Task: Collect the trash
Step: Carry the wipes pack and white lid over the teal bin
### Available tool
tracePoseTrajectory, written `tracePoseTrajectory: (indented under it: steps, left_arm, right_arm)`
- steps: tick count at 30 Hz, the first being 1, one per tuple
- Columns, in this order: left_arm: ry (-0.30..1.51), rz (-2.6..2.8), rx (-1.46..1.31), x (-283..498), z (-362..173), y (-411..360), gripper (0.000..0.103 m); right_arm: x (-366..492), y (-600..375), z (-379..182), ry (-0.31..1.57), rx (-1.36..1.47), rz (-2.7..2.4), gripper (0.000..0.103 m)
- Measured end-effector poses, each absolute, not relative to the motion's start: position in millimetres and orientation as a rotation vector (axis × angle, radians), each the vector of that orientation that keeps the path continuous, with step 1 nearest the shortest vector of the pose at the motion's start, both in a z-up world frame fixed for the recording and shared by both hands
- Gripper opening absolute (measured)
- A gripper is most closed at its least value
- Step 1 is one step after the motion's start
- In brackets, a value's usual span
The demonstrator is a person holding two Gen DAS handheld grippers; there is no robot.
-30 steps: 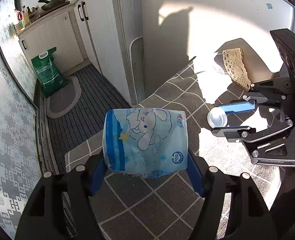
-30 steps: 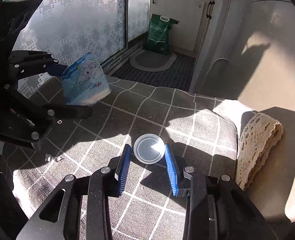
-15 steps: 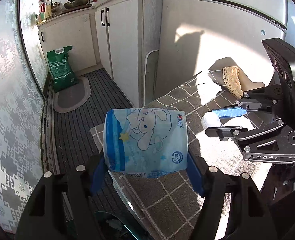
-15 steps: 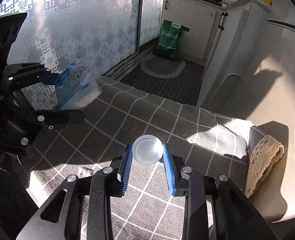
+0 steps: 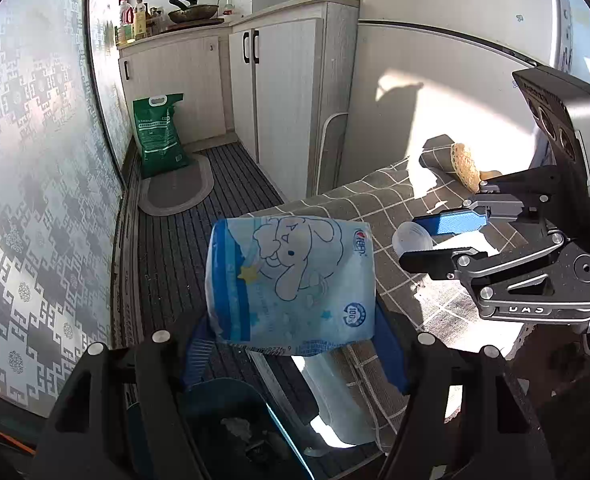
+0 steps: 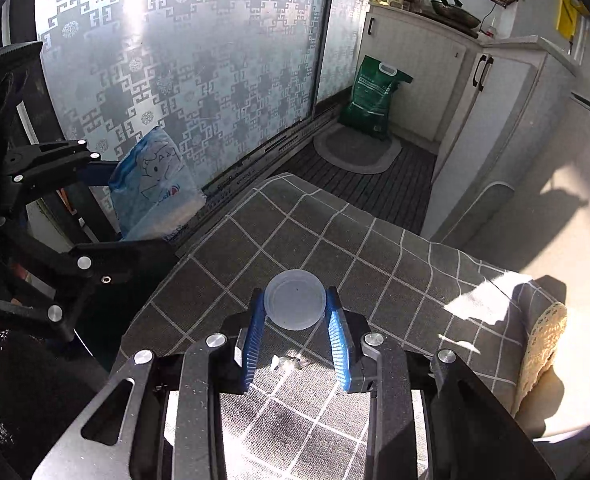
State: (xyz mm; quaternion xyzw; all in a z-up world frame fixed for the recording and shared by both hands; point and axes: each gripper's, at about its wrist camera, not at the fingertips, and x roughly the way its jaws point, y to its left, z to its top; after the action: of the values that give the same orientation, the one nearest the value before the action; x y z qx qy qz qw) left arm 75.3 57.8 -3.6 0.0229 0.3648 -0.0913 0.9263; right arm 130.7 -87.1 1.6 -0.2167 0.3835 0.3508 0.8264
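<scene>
My left gripper (image 5: 291,344) is shut on a blue tissue pack with a cartoon rabbit (image 5: 291,280) and holds it in the air past the table's left edge, above a dark bin (image 5: 239,428). The pack also shows in the right wrist view (image 6: 155,188). My right gripper (image 6: 295,316) is shut on a small clear plastic cup (image 6: 295,300), lifted above the checked tablecloth (image 6: 335,240). The cup shows in the left wrist view (image 5: 413,238) between the right gripper's blue pads.
A lace-edged cloth (image 6: 543,344) hangs at the table's far right. A green sack (image 5: 159,132) and an oval mat (image 5: 175,192) lie on the ribbed floor by white cabinets (image 5: 283,92). A patterned glass door (image 6: 175,60) is on the left.
Both grippers have risen and moved left. The tissue pack has gone from over the table to past its edge above the bin. The right gripper has closed on the cup and lifted it.
</scene>
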Motion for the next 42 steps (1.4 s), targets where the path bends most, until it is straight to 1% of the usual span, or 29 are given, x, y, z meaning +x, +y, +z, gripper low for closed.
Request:
tracePoseTrajectory:
  steps: [11,23,31,42]
  left_arm:
    - [0.738,-0.076,-0.016,16.4,-20.8,84.8,0.072]
    - [0.766,0.049,-0.189,-27.6,-65.8,123.5,0.072]
    - [0.816,0.113,-0.229,-44.1,-99.5,145.1,0.072]
    - [0.946,0.146,-0.281,-55.8,-157.5,173.7,0.072]
  right_arm:
    - [91.8,-56.0,5.7,0.799,-0.480,0.825,0.030]
    - [54.7,-25.5,3.7,0.806,-0.450,0.886,0.030]
    - [45.7,-4.4,-10.9,0.835,-0.466,0.904,0.030]
    - [37.6,31.9,-43.2,0.909,-0.492,0.940,0.031]
